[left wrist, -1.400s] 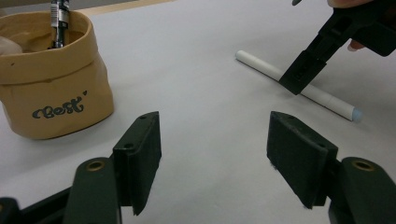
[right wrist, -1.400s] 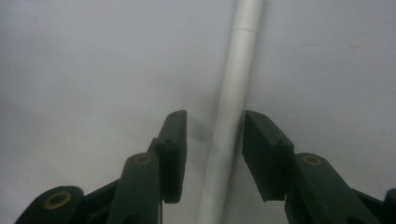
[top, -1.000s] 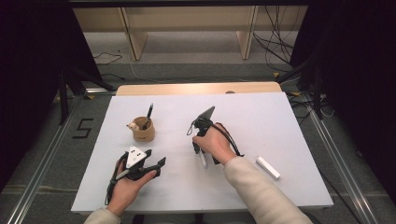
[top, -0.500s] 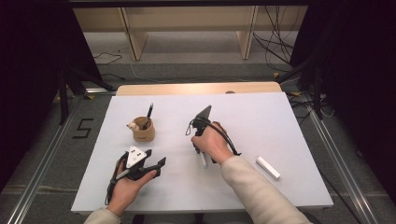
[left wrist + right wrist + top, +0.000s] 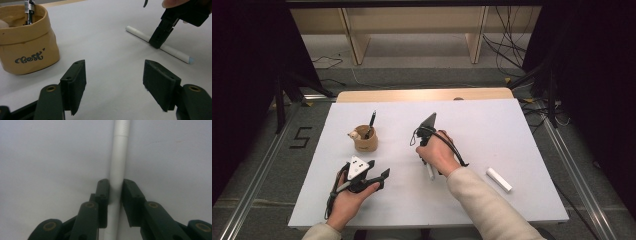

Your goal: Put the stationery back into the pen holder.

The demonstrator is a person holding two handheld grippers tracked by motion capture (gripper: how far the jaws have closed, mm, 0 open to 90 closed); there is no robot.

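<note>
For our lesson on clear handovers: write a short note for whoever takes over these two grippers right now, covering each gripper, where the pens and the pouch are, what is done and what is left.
Right gripper: jaws shut on a white pen that lies flat on the table, not yet lifted.
Left gripper: open, empty, resting near the tan pouch.
The pouch stands upright on the table, a black pen already in it.
Another white pen lies to the right of the right hand.
Likely left: lift the gripped pen, drop it into the pouch, then fetch the other one.

left gripper (image 5: 379, 176): jaws wide apart | right gripper (image 5: 115, 192): jaws closed, pointing down
</note>
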